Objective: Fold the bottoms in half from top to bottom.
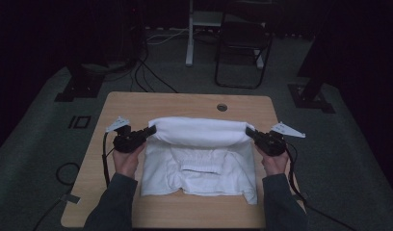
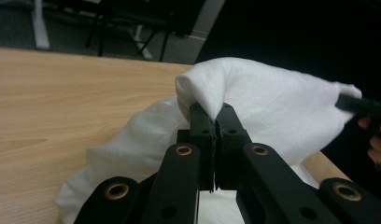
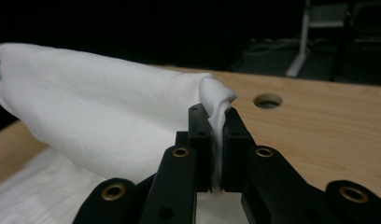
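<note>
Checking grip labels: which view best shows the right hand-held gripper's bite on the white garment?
Right gripper view: the right hand-held gripper has its jaws shut on a pinched fold of the white garment. The high view shows it at the garment's right corner, too small for detail. The left gripper view catches its tip at the frame edge.

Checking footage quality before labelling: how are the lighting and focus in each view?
High view: dim overall, room edges near black, white garment brightest, table readable. Left gripper view: cloth sharp at the jaws, background chair legs soft. Right gripper view: background mostly black, table hole clear, no glare.
</note>
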The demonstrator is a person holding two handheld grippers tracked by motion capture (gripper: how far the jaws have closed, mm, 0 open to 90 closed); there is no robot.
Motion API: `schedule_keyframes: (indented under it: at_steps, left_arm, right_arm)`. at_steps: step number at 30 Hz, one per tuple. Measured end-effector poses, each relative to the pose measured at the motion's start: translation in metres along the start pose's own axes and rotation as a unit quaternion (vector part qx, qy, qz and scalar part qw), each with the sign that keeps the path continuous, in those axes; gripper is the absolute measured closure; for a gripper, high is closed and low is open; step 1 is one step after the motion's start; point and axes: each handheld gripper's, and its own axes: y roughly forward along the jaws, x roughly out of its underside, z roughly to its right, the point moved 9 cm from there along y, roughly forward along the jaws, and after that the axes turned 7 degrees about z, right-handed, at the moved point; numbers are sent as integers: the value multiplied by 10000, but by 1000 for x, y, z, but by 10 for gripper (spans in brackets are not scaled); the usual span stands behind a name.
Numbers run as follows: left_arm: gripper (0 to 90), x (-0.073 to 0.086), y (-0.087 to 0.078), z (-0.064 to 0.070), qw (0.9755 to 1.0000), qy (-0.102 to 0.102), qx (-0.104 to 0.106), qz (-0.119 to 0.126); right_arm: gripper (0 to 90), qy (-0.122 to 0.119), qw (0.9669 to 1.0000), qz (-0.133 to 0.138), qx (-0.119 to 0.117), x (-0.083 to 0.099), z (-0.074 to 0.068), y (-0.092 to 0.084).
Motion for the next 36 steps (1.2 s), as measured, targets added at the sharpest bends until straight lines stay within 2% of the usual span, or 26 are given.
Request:
schedule_keyframes:
  at_steps: [3, 6, 7, 8, 9, 11, 14, 16, 18, 22, 24, 26, 28, 31, 33, 36]
  left_arm:
    - [884, 19, -13, 4, 9998, 1, 82, -179]
    - [875, 48, -17, 2, 9985, -56, 78, -547]
    - [846, 56, -17, 1, 9977, -27, 87, -678]
    - [767, 61, -17, -2, 9973, -50, 34, -725]
    - [670, 62, -18, -5, 9976, -46, -75, -685]
    - [613, 56, -19, -9, 9984, -82, -129, -550]
    - [595, 41, -15, -7, 9989, -28, -214, -426]
    - [597, 33, -7, -1, 9990, 23, -213, -395]
    - [599, 27, 5, 7, 9988, 82, -194, -439]
    - [608, 24, 32, 22, 9985, 70, -107, -523]
    - [611, 27, 45, 28, 9980, 52, -79, -629]
    - [616, 33, 57, 33, 9970, 31, -53, -772]
    - [616, 42, 68, 37, 9957, 107, -54, -922]
    - [616, 58, 79, 39, 9933, 188, -94, -1136]
    - [622, 71, 83, 38, 9913, 203, -124, -1291]
    - [638, 87, 82, 36, 9892, 214, -135, -1444]
  right_arm:
    - [855, -216, 9996, -130, -87, 13, -12, -17]
    - [853, -178, 9990, -366, -156, 39, -20, -29]
    - [844, -147, 9984, -528, -156, 50, -22, -31]
    - [812, -181, 9974, -684, -131, 60, -22, -32]
    - [725, -212, 9965, -794, -141, 67, -23, -33]
    - [535, -228, 9967, -774, -130, 70, -23, -35]
    - [434, -165, 9989, -437, -58, 52, -22, -35]
    - [433, -215, 9991, -350, -49, 39, -27, -30]
    - [444, -318, 9986, -428, -12, 33, -35, -18]
    - [479, -585, 9958, -700, 16, 34, -51, 13]
    - [491, -604, 9948, -824, 41, 37, -56, 28]
    - [508, -574, 9936, -970, 73, 42, -58, 42]
    - [514, -527, 9921, -1122, 183, 49, -56, 53]
    - [514, -457, 9900, -1312, 247, 60, -56, 63]
    - [514, -552, 9872, -1469, 301, 69, -57, 64]
    - [514, -765, 9833, -1633, 258, 81, -63, 63]
